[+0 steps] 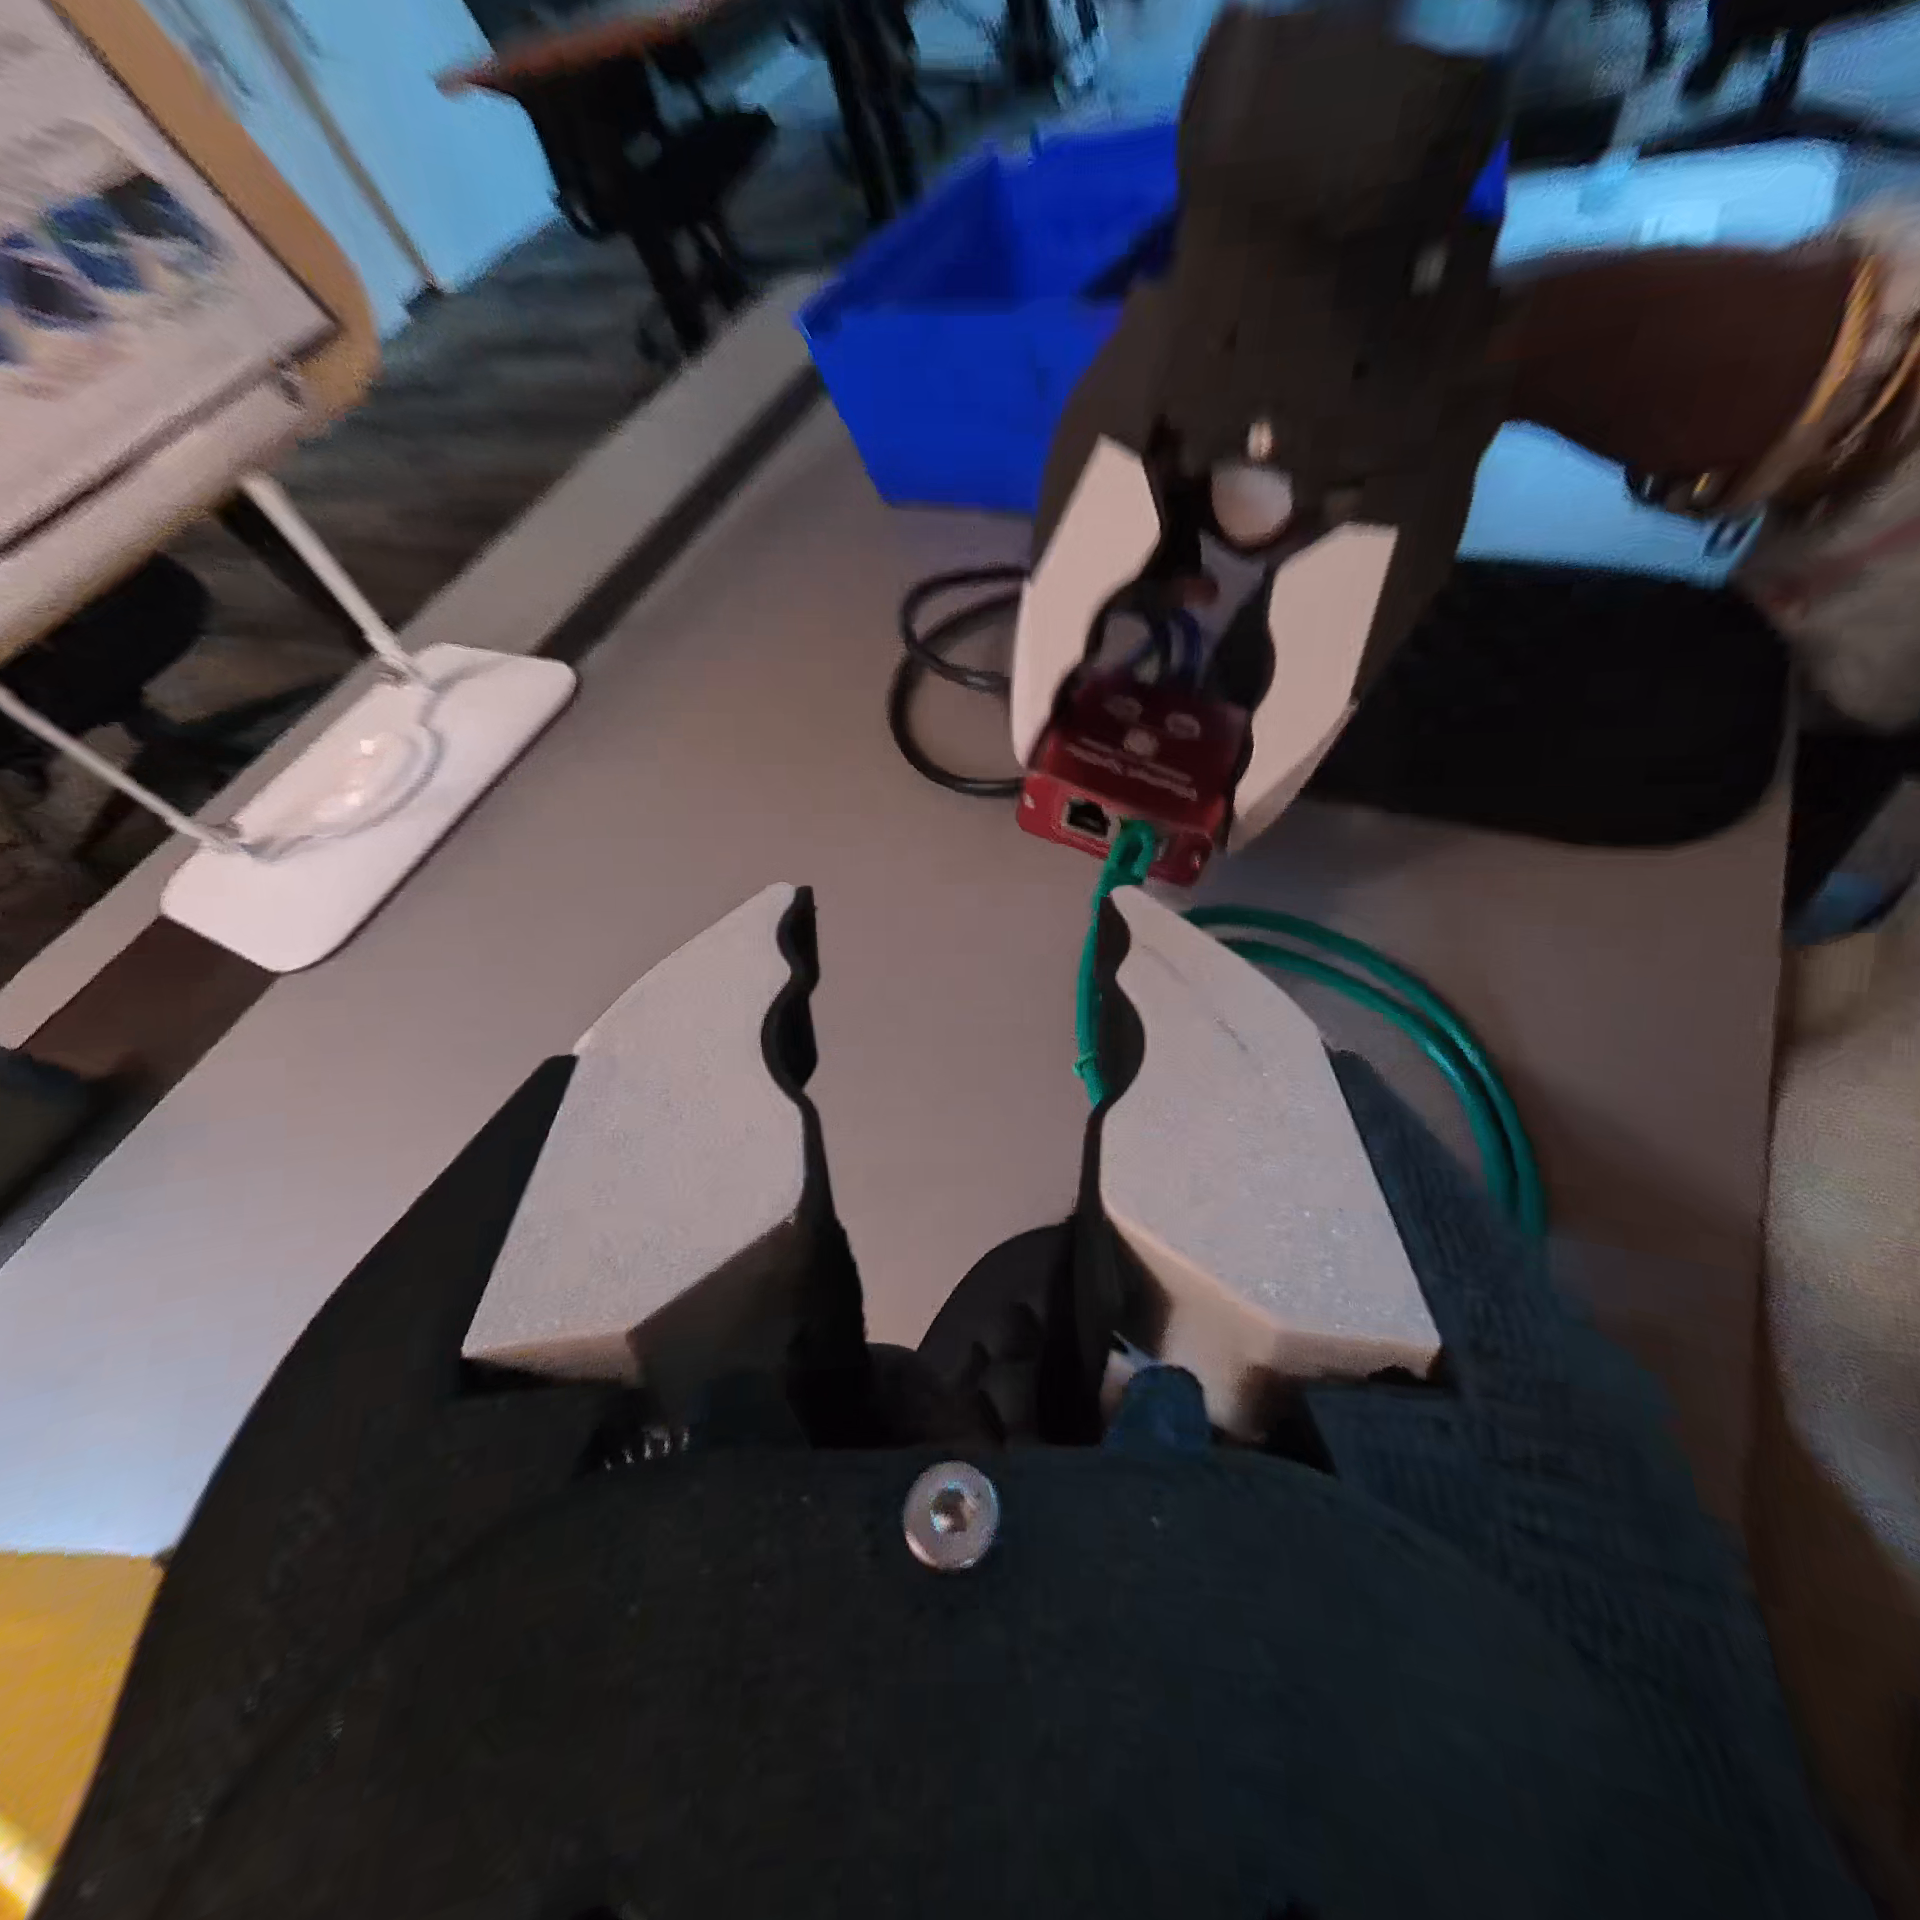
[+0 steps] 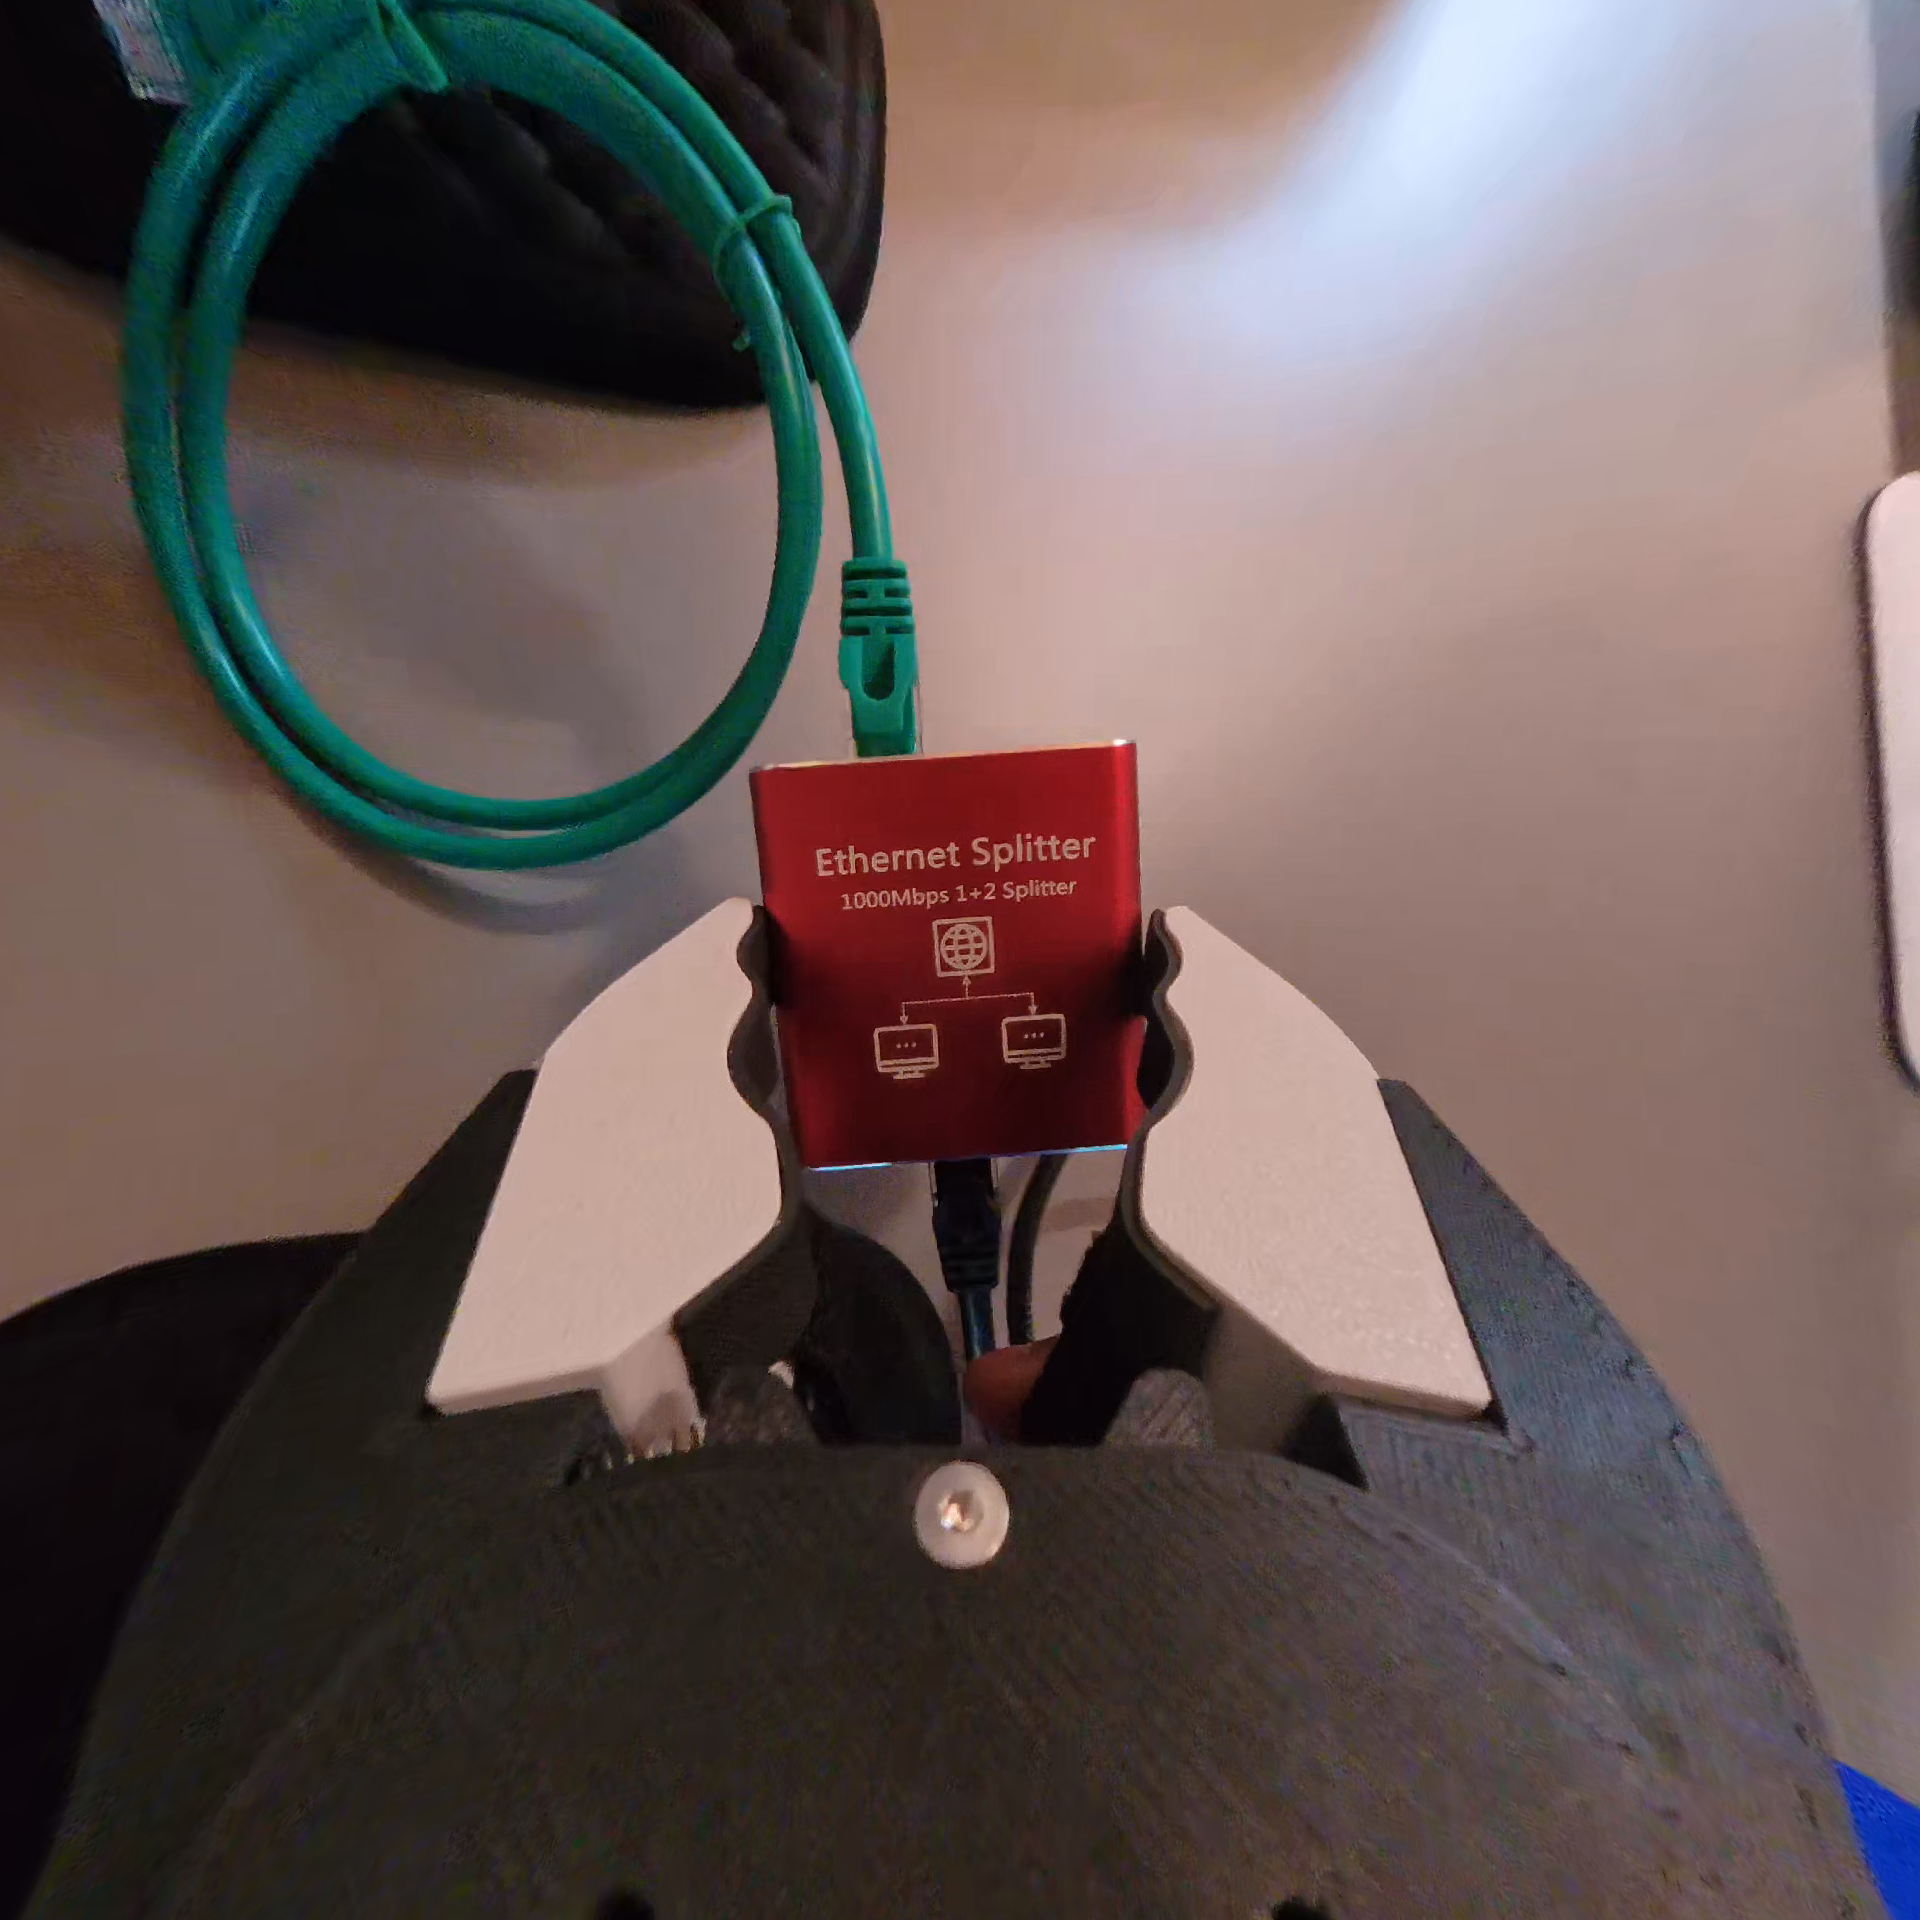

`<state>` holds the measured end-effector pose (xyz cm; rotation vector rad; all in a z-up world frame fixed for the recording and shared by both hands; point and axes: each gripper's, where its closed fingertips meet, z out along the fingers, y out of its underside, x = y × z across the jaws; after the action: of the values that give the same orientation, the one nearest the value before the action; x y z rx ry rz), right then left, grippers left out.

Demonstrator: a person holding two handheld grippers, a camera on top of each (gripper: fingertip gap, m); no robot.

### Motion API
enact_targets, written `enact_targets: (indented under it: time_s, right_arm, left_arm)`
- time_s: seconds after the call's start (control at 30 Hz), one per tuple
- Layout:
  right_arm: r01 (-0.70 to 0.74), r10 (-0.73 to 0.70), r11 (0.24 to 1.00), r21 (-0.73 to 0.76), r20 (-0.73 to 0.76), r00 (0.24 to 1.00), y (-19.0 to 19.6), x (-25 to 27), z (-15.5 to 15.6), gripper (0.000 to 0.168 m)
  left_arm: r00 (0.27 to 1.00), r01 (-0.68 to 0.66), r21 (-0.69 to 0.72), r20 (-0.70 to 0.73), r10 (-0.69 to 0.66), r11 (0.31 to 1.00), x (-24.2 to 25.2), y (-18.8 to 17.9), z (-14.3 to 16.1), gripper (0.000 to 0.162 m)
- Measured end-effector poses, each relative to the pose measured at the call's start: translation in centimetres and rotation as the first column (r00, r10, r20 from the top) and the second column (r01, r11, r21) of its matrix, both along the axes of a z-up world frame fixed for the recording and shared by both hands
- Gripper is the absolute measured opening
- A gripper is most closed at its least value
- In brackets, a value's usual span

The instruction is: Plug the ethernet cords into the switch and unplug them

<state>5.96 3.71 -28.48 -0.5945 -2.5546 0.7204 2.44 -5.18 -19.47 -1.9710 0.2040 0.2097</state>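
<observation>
Open left gripper (image 1: 956, 914) nears green cord (image 1: 1091, 997); blue bin (image 1: 956, 384) behind switch (image 1: 1122, 790).

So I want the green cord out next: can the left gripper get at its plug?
Probably yes: the left gripper is open, and bare table lies between it and the green plug in the red switch.

I see white lettering and icons on the red top of the switch (image 2: 951, 956), clamped in my right gripper (image 2: 958, 925).
</observation>
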Motion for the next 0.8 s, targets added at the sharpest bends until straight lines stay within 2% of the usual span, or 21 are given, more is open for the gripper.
enact_targets:
  time_s: [0.13,0.37,0.53,0.67,0.8]
  right_arm:
    - [-0.009,0.008,1.0,0.013,0.081,0.997,1.0,0.4,-1.7,0.069]
    - [-0.019,0.018,1.0,0.003,0.186,0.982,1.0,0.5,-3.7,0.07]
    - [0.002,-0.002,1.0,0.0,0.203,0.979,0.9,0.3,-4.3,0.069]
    - [0.031,-0.027,0.999,-0.035,0.12,0.992,1.0,-0.1,-3.3,0.07]
    - [0.082,-0.091,0.978,-0.189,-0.04,0.995,1.1,-0.4,0.0,0.081]
  left_arm:
    - [0.998,-0.064,0.14,-0.014,0.066,0.988,-0.6,-2.9,2.9,0.051]
    - [0.983,-0.177,0.161,-0.028,0.183,0.971,-2.3,-8.3,4.3,0.051]
    - [0.973,-0.227,0.167,-0.009,0.231,0.96,-4.0,-10.3,4.7,0.051]
    - [0.966,-0.258,0.162,0.005,0.26,0.952,-4.6,-11.5,4.6,0.052]
    - [0.93,-0.362,0.133,-0.017,0.367,0.923,-6.7,-14.7,5.2,0.052]
